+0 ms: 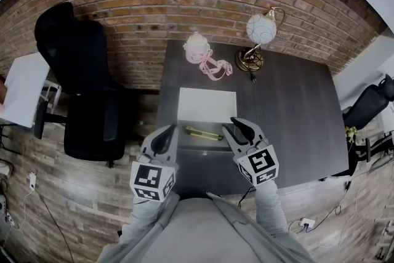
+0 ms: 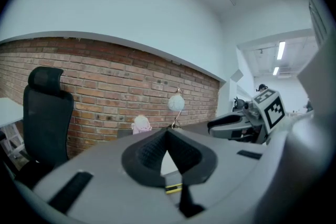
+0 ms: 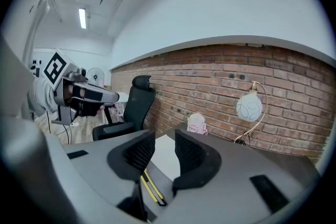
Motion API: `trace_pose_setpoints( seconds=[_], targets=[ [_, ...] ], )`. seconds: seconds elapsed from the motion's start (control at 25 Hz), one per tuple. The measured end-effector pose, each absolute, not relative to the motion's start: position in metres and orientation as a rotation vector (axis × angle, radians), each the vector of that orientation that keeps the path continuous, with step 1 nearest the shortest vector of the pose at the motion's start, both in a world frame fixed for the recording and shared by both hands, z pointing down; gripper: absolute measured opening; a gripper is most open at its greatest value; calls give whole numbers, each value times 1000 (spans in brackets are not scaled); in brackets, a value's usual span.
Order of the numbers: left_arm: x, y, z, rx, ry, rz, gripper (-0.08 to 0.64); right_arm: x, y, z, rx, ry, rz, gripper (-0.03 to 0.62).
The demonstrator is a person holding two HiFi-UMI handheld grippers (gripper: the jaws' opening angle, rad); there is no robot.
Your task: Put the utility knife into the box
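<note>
Above the white rectangular box [image 1: 207, 105] I see open air; nothing stands on it. The yellow and black utility knife [image 1: 203, 133] lies just before the box's near edge. It is in the gap between my left tool [image 1: 167, 131], jaws closed at the tips, and my right tool [image 1: 229, 125], jaws apart and empty. The right half of the dark counter [image 1: 295, 114] is bare and gives wide passage. At the far edge stand a pink round object with a pink cord [image 1: 197, 47] and a brass lamp with a white globe [image 1: 259, 31], both well behind the box. A black office chair [image 1: 83, 89] blocks the left side of the counter.
</note>
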State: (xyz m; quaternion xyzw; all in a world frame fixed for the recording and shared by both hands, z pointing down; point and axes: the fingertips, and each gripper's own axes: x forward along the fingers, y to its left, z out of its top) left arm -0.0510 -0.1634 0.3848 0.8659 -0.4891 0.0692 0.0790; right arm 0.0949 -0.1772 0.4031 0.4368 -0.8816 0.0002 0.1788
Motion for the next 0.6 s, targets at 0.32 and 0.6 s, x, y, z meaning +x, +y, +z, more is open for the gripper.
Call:
trace_pose_setpoints(
  seconds=[0.32,0.6],
  targets=[
    [-39,-169,381,2620,-1434,195,20,105,-165,375,1353,-2583,22,112],
    [-32,-174,376,2633,-1427,175,20,119,-159,362,1436,-2613,32,79]
  ],
)
